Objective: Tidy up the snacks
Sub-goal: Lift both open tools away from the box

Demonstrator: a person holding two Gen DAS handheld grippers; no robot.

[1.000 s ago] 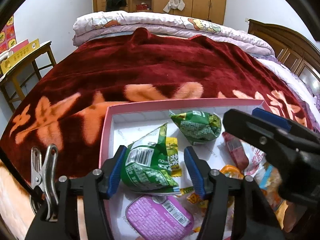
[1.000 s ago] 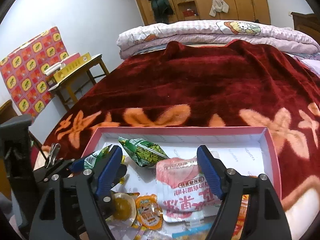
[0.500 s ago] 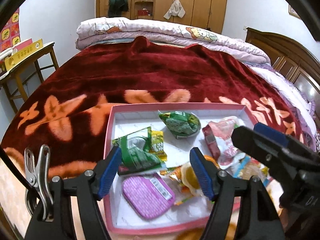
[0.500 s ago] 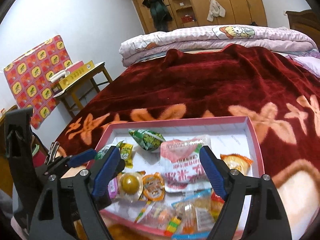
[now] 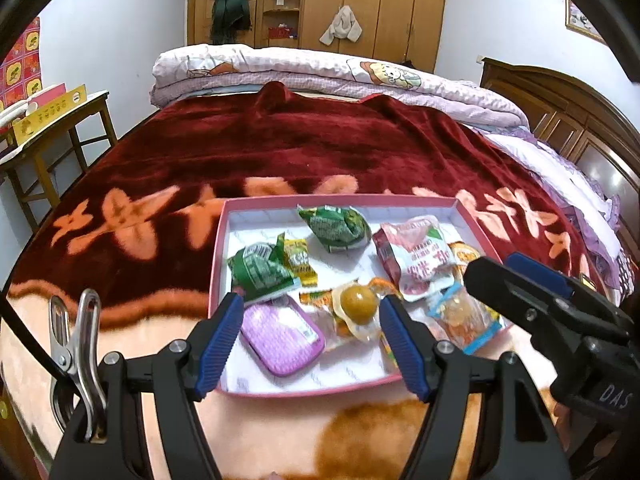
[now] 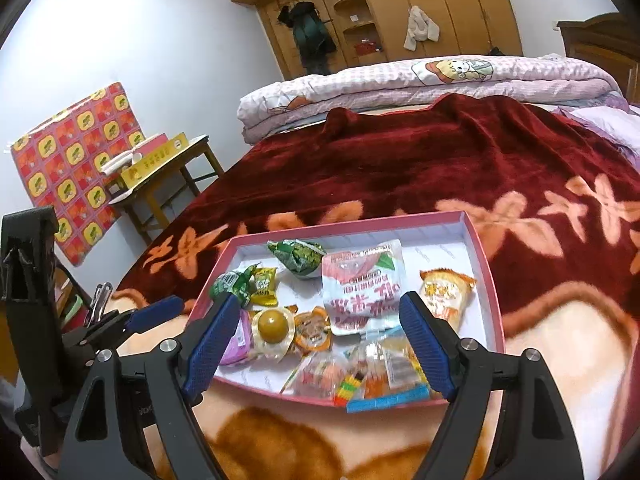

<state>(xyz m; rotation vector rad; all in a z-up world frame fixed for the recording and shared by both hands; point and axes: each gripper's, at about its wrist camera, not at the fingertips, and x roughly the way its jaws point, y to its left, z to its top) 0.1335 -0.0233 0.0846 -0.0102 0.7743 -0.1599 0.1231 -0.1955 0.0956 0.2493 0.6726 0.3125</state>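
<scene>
So the biggest worry here is the pink box itself. It's parked on the soft red blanket near the foot edge of the bed, so it could easily be tipped or slid off if its near rim gets bumped or pressed down on that squishy surface.

All the snacks are seen inside the box. The large pink pouch is lying toward the far right of the box, partly over smaller packets, and those could get dragged along if it's pulled. The purple tub sits at the box's near-left corner, right against the wall, where a finger could be blocked by the rim. The green packets at the far left are crinkly and puffed up, so a pinch there could just slide off.

The round jelly cup in the middle of the box is probably slippery and could be squeezed out sideways.

The left gripper is held wide with nothing between the jaws, which have just been opening. The right gripper is also spread wide and empty, hovering over the box's near edge. The two are close together, so a clash can't be ruled out.
</scene>
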